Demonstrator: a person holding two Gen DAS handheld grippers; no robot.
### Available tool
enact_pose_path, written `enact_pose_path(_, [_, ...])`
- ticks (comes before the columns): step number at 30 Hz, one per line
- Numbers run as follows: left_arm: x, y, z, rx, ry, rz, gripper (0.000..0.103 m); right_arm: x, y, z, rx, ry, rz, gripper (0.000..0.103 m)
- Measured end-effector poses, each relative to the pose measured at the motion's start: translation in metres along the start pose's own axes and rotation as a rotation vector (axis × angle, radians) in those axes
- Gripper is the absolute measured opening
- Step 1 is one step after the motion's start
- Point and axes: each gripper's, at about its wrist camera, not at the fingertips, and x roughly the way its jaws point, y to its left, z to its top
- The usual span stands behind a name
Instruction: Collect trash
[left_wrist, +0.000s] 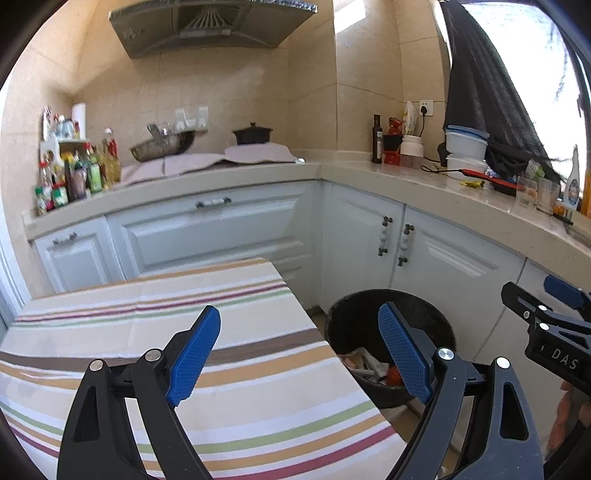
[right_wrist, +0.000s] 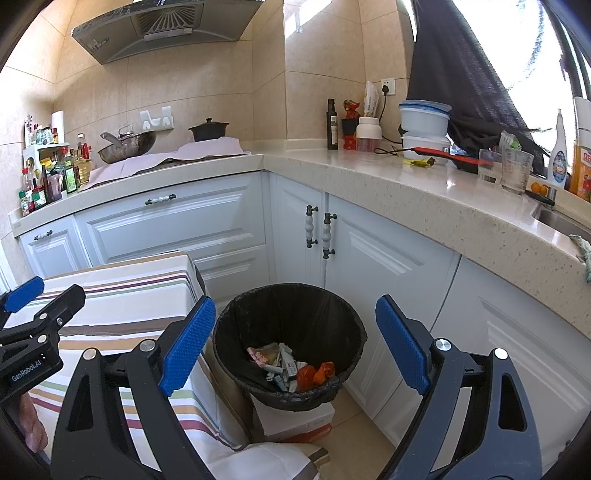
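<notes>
Blue-padded, the left gripper (left_wrist: 299, 350) hung spread wide and empty above the striped tablecloth (left_wrist: 147, 317) at its right edge. Beside it the right gripper (right_wrist: 295, 347) gaped equally wide, holding nothing, over the black bin (right_wrist: 258, 317), where wrappers (right_wrist: 280, 363) lay at the bottom.

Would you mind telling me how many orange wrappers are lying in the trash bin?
2. Both lie side by side at the near side of the black-lined trash bin: left orange wrapper, right orange wrapper. More may be hidden beneath the paper scraps.
</notes>
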Motion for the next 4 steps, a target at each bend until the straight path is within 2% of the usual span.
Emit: enact_pose_path(4, [0.0053,0.0059,-0.0023,-0.016,0.039,0.001,0.085,0.0028,0.0031,-0.0031,-0.003,0.005,0.006,0.086])
